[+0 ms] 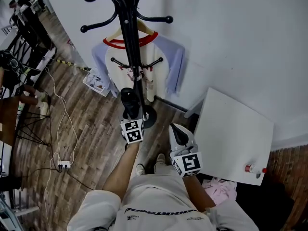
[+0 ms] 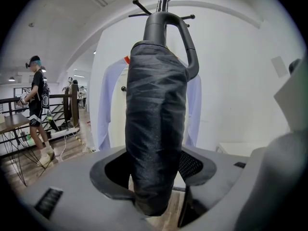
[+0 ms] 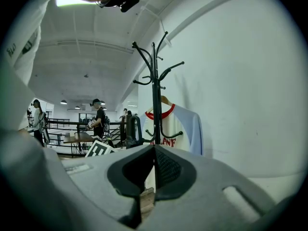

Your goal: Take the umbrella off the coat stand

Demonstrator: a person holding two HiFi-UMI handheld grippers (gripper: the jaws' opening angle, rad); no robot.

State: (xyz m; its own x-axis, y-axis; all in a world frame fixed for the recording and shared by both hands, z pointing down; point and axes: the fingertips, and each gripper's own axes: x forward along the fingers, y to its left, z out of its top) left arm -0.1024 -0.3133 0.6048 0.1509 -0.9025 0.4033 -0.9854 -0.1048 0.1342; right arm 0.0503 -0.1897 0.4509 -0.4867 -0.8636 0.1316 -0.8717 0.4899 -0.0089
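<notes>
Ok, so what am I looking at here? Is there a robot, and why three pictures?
There is no robot. A person wears a camera on the head and holds a gripper in each hand. The head view looks down at both grippers, and the other two views come from a camera riding on each gripper. The left gripper is closed on a folded black umbrella, right by the black coat stand, where a T-shirt hangs on a hanger. The right gripper is shut and empty. Beside the person, a white table stands on a wooden floor.
</notes>
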